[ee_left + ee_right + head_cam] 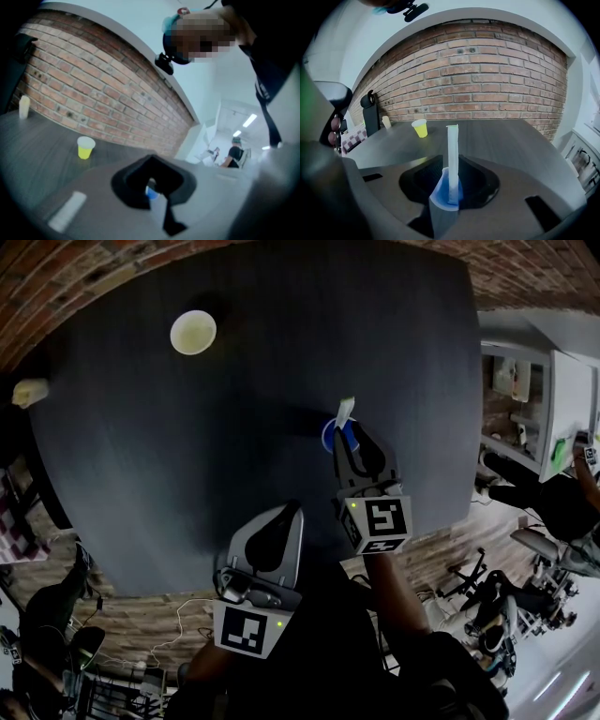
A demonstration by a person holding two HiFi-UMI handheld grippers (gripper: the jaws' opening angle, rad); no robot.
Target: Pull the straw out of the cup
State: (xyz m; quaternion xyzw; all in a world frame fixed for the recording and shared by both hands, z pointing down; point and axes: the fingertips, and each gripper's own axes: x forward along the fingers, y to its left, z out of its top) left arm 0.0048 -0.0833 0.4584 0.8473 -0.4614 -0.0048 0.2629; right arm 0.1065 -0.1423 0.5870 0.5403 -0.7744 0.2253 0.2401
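Right gripper [349,440] is clamping the blue cup [445,190]. The pale straw [453,159] is rising between its jaws, probably light and crushable. Left gripper [291,512] is waiting behind, closed and empty. A gentle grasp near the straw's top looks best.

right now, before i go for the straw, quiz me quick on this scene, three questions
1. True or false: the straw is already out of the blue cup.
2. Where is the yellow cup?
A) stacked inside the blue cup
B) standing alone on the far part of the dark table
C) lying on its side at the near edge
3. Which gripper has the blue cup between its jaws?

Key:
1. False. The straw stands upright inside the cup.
2. B.
3. The right gripper.
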